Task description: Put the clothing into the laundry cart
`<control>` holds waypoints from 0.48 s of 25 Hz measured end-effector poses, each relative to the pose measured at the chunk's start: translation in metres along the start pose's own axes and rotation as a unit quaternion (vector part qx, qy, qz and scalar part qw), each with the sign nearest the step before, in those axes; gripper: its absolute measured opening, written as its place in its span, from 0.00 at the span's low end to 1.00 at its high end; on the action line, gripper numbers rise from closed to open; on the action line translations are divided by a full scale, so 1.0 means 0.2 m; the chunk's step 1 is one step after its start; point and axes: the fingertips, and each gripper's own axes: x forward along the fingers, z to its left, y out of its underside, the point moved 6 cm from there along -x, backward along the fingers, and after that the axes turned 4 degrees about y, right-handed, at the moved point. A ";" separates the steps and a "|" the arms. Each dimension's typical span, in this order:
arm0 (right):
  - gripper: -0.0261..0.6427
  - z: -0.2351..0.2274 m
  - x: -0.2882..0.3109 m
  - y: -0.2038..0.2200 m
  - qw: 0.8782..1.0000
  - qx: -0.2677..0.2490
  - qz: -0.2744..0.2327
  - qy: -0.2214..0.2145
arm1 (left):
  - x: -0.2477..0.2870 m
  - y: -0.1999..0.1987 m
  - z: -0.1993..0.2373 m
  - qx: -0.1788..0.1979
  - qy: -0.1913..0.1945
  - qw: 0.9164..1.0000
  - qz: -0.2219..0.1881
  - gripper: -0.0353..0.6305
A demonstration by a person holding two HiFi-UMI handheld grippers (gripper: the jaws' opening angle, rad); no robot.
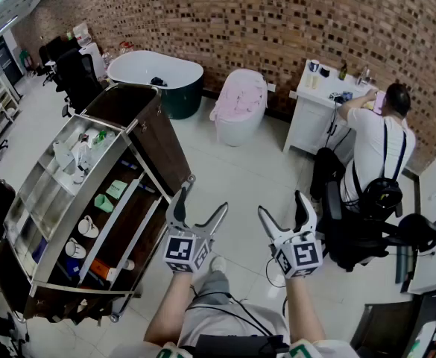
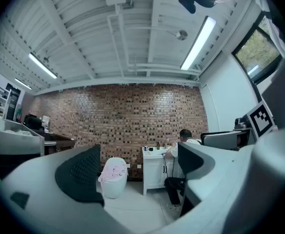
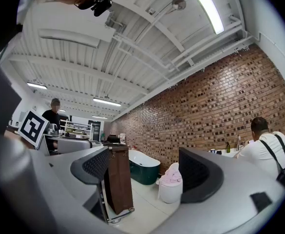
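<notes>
A pink piece of clothing [image 1: 238, 97] lies draped over a white toilet [image 1: 240, 125] by the brick wall. It also shows in the left gripper view [image 2: 114, 170] and the right gripper view [image 3: 171, 179]. The laundry cart [image 1: 76, 200] stands at the left, its brown laundry bag [image 1: 162, 144] at the end nearest the bathtub; the bag [image 3: 119, 179] shows in the right gripper view too. My left gripper [image 1: 206, 194] and right gripper [image 1: 281, 203] hover over the floor in front of me, well short of the clothing. Both are open with nothing between their jaws.
A white and green bathtub [image 1: 158, 77] stands against the wall left of the toilet. A person [image 1: 378, 144] sits at a white vanity [image 1: 314, 114] at the right, with a black office chair [image 1: 374, 233] behind. Black chairs [image 1: 72, 73] stand at the far left.
</notes>
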 end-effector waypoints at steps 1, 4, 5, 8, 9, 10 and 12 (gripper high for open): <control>0.74 0.02 0.09 0.00 1.000 0.000 0.003 -0.001 | 0.05 -0.01 0.07 0.004 0.001 1.000 -0.001 0.77; 0.74 0.05 0.35 0.01 1.000 0.004 0.007 0.002 | 0.19 -0.02 0.29 0.017 0.009 1.000 -0.002 0.77; 0.74 0.06 0.44 0.00 1.000 0.008 0.005 0.006 | 0.25 -0.03 0.37 0.020 0.013 1.000 -0.003 0.77; 0.73 0.09 0.72 0.00 1.000 0.013 0.002 0.008 | 0.41 -0.05 0.57 0.016 0.020 1.000 -0.010 0.77; 0.73 0.11 0.79 0.00 1.000 0.013 0.002 0.006 | 0.46 -0.05 0.64 0.014 0.023 1.000 -0.012 0.77; 0.73 0.13 0.86 0.01 1.000 0.012 0.002 0.005 | 0.50 -0.05 0.69 0.013 0.025 1.000 -0.013 0.77; 0.73 0.15 0.97 0.04 1.000 0.007 0.003 0.003 | 0.56 -0.03 0.81 0.011 0.023 1.000 -0.017 0.77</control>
